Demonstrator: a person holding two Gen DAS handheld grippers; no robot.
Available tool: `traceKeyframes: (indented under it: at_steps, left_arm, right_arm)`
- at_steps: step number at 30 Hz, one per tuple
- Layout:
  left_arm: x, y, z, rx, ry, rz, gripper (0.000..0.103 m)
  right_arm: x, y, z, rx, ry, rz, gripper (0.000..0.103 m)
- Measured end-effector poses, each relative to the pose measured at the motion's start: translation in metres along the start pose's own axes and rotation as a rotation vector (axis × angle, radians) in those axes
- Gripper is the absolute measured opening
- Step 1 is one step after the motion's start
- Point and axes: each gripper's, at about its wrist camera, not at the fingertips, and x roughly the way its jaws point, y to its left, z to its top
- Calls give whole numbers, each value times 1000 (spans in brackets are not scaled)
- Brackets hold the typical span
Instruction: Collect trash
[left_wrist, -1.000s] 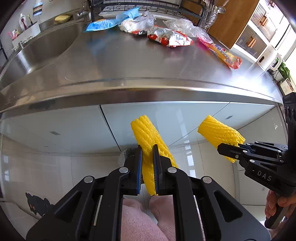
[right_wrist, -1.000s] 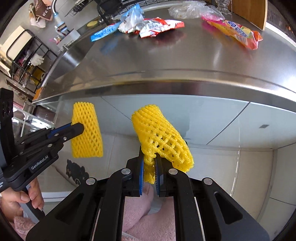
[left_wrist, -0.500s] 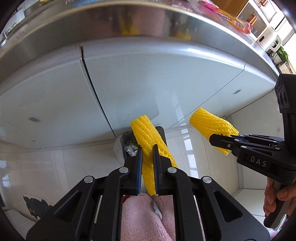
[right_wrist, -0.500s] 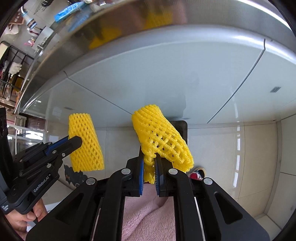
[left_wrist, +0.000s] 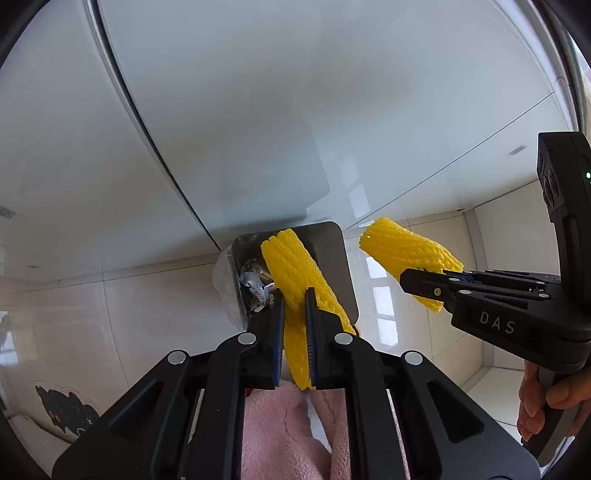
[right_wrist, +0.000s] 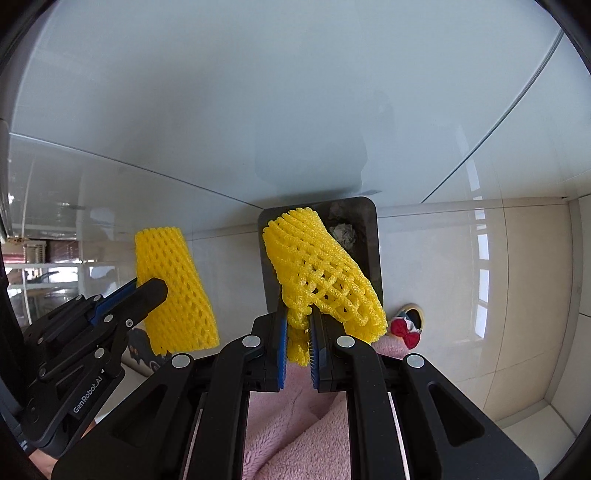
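Observation:
My left gripper is shut on a yellow foam net sleeve and holds it above an open trash bin on the floor, with crumpled trash inside. My right gripper is shut on a second yellow foam net sleeve over the same bin. Each gripper shows in the other's view: the right one with its net to the right, the left one with its net to the left.
Pale glossy cabinet doors fill the view above the bin. Beige floor tiles surround it. Pink fleece trousers and a slipper with a red bow are below. A black cat sticker sits low on the left.
Both grippers have dropped from counter height towards the floor, tilting downward. The counter with its wrappers has left view and the trash bin has grown larger beneath both nets.

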Motion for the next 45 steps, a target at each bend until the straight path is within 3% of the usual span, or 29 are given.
traceKeyframes:
  at_steps: [7,13,18,20,21,29,35,41,45]
  left_arm:
    - [41,8,-3,-26,48,-10,9]
    - [48,13,1,-27,64,3,15]
    - [39,9,6,-47,52,14,39]
    - [36,7,8,-49,47,16,43]
    - [34,6,9,-49,43,19,45]
    - [11,3,11,-54,21,29,67]
    - [-4,6,11,-50,3,41,74]
    - [-38,1,11,-55,-32,53,82]
    - [-71,-6,12,-53,-74,60,91]
  right_arm:
    - [35,-1,20,8,33,-11,11]
    - [47,0,21,31,45,-6,14]
    - [44,-2,21,30,37,-13,16]
    - [42,-3,22,40,32,-13,34]
    - [40,-4,23,45,27,-11,49]
    - [23,0,27,49,-8,3,57]
    - [14,5,29,40,-16,24,59]
    - [-9,12,26,29,-29,17,71]
    - [-41,16,21,15,-60,10,89]
